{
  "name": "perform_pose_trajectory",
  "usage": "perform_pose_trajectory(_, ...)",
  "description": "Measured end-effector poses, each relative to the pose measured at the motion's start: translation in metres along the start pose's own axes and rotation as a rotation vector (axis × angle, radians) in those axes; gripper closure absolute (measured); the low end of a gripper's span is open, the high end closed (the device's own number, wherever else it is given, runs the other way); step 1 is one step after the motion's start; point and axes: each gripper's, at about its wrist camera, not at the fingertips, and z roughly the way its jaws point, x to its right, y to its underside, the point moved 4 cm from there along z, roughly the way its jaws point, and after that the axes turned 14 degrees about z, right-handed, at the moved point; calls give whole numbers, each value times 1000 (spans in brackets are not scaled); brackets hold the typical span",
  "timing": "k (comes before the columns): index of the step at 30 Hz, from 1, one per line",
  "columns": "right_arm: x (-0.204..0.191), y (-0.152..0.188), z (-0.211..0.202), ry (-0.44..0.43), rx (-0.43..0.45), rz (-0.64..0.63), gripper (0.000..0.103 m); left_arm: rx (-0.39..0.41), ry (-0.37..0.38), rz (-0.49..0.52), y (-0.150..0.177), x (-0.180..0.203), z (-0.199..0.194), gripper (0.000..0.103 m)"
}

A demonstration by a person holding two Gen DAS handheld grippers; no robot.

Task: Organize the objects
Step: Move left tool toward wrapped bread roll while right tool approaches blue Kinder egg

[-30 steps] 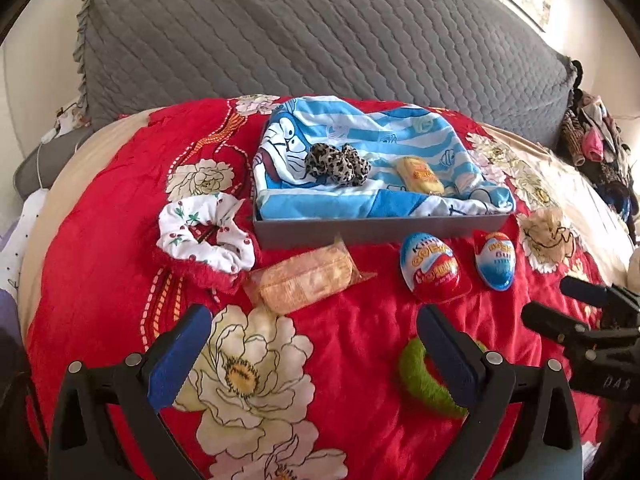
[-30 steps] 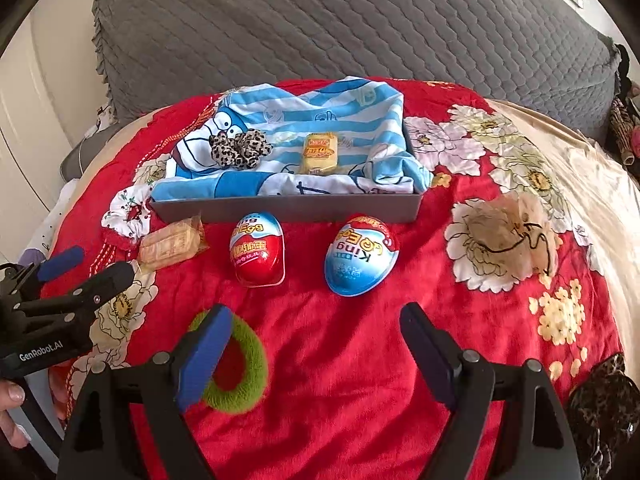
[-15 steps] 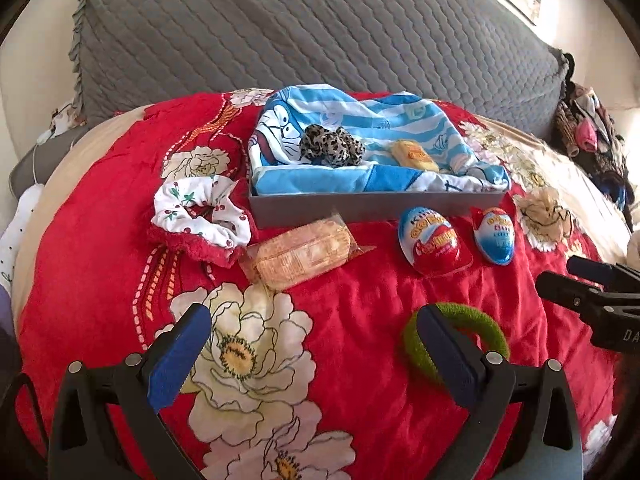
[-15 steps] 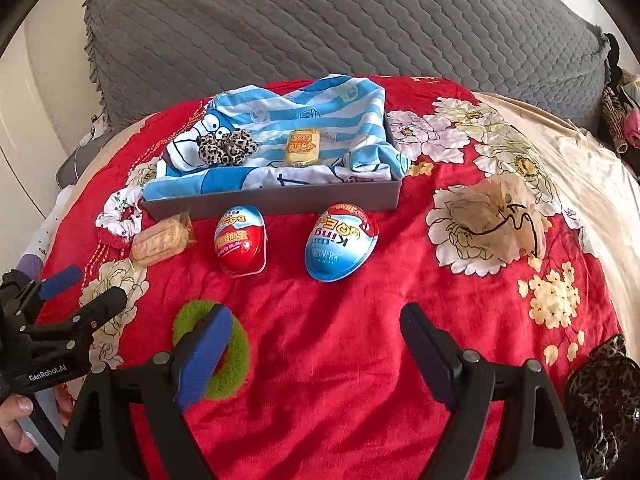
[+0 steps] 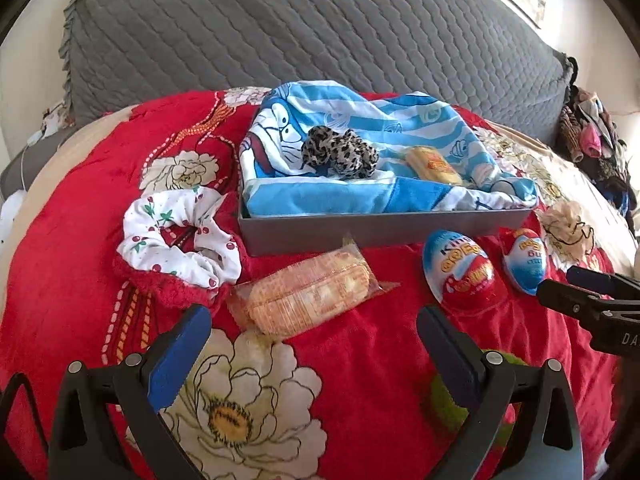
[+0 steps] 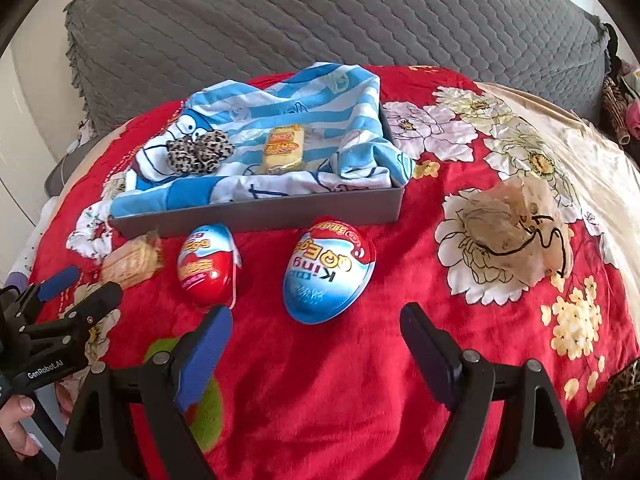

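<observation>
Left gripper (image 5: 314, 332): jaws wide apart, nothing held, low over the red blanket (image 5: 72, 264). Wafer pack (image 5: 308, 292) lies just ahead between the fingers' line, not touched. White scrunchie (image 5: 180, 240) sits ahead-left, beside the tray's left corner.

Right gripper (image 6: 316, 336): jaws also wide apart, empty. Blue egg (image 6: 328, 272) is just ahead of the gap, clear of both fingers. Red egg (image 6: 208, 266) lies left of it, near the left finger tip, apart. Green ring (image 6: 208, 404) is partly hidden under the left finger.

Grey tray (image 6: 256, 216) sits beyond both eggs, lined with a blue striped cloth (image 6: 288, 104). Inside it: leopard scrunchie (image 6: 200, 154) on the left, yellow snack pack (image 6: 282, 150) near the middle, close but apart.

Beige crumpled item (image 6: 516, 228) lies on the blanket right of the tray, well apart. Grey quilted cushion (image 6: 320, 16) stands behind everything.
</observation>
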Motion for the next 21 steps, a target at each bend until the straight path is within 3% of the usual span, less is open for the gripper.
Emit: perform_pose_trajectory(21, 6, -12, 36, 21, -27, 42, 17, -27, 2, 10, -2, -1, 40, 1)
